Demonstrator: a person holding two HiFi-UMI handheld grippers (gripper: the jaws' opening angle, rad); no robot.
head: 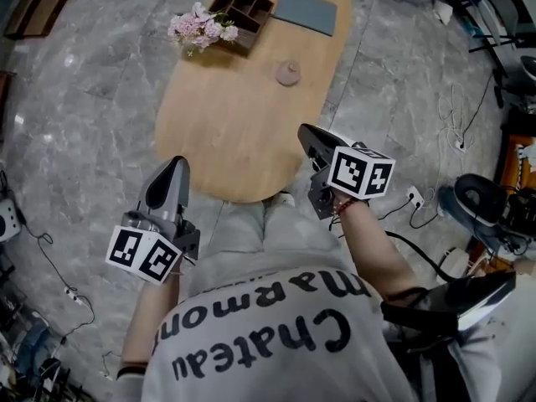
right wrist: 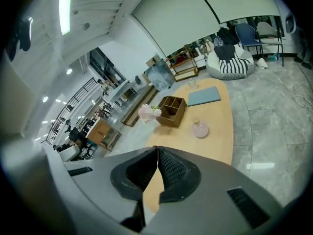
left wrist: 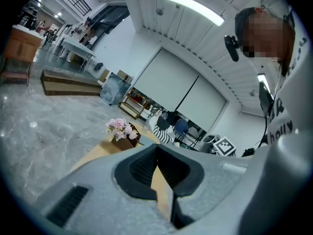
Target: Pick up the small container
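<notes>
The small container (head: 288, 74) is a pale pink, round, lidded pot that stands alone near the middle of the oval wooden table (head: 234, 132). In the right gripper view the small container (right wrist: 199, 129) sits well ahead of the jaws. My right gripper (head: 308, 132) hovers over the table's near right edge, shut and empty, its right gripper (right wrist: 157, 150) pads touching. My left gripper (head: 174, 164) hangs off the table's near left edge over the floor. The left gripper (left wrist: 157, 148) is also shut with nothing in it.
A wooden compartment box (head: 243, 5) with pink flowers (head: 201, 28) beside it stands at the table's far end, next to a flat blue-grey mat (head: 306, 11). Grey marble floor surrounds the table. Cables and equipment (head: 477, 199) lie to the right.
</notes>
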